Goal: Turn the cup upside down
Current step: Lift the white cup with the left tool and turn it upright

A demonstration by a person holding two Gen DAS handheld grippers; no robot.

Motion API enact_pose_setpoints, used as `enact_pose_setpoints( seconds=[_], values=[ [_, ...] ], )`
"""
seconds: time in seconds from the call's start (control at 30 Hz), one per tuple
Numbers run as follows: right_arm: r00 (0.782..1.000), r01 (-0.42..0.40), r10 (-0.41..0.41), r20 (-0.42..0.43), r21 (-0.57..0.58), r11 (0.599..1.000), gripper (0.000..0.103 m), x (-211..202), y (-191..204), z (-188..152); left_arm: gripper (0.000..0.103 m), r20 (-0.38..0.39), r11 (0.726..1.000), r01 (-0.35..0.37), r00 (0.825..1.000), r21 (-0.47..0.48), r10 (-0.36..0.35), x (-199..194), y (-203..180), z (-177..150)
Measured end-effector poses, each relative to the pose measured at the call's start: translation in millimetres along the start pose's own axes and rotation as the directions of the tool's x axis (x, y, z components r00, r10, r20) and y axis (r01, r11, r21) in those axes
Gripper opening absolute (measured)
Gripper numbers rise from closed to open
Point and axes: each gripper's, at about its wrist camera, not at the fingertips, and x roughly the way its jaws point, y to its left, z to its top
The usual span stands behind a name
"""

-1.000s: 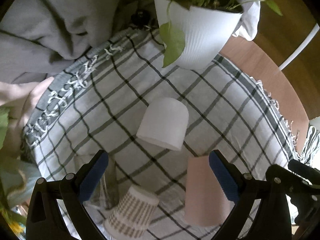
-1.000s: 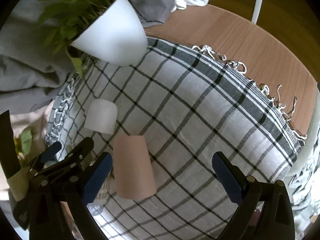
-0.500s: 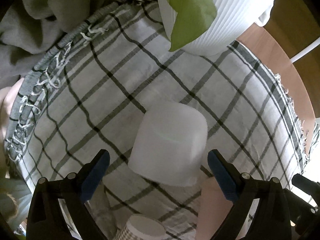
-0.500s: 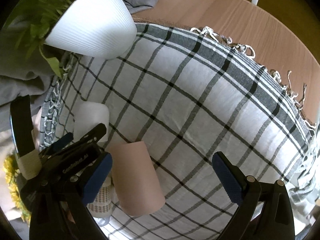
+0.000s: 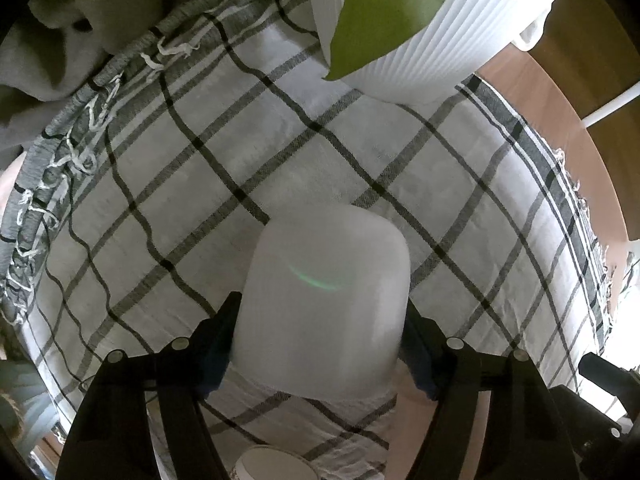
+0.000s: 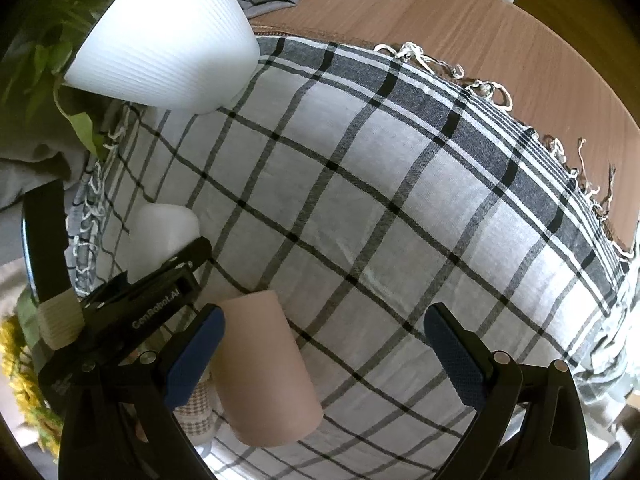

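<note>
A frosted white cup (image 5: 324, 304) stands upside down on the checked cloth (image 5: 400, 168), base up. My left gripper (image 5: 320, 340) has its fingers pressed against both sides of the cup, shut on it. The cup also shows in the right wrist view (image 6: 164, 236), with the left gripper (image 6: 160, 292) around it. My right gripper (image 6: 324, 356) is open and empty above the cloth. A pink cup (image 6: 264, 368) stands upside down by its left finger.
A white ribbed plant pot (image 5: 432, 28) with green leaves stands at the back of the cloth. A patterned paper cup (image 5: 272, 464) stands near the front. Grey fabric (image 5: 60, 28) lies at the left. Wooden table (image 6: 460, 28) runs behind the cloth's fringe.
My left gripper moved forward and down to the white cup and closed its fingers on it. The right gripper lowered slightly and stayed open.
</note>
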Motion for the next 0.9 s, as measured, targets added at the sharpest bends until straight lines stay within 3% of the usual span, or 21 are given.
enact_pose_setpoints(
  seconds=[0.4, 0.67, 0.9],
  values=[
    [1.000, 0.010, -0.009, 0.017, -0.022, 1.000, 0.101, -2, -1, -2, 0.068, 0.058, 0.999, -0.001, 0.998, -0.046, 0.004, -37, 5, -19],
    [0.999, 0.013, -0.011, 0.038, -0.047, 0.999, 0.101, -13, -5, -9, 0.067, 0.058, 0.998, 0.008, 0.998, -0.069, -0.004, -36, 12, -30],
    [0.999, 0.002, 0.000, 0.047, -0.042, 0.999, 0.101, -20, -7, -11, 0.067, 0.103, 0.998, -0.006, 0.995, -0.070, 0.013, -66, 5, -41]
  ],
)
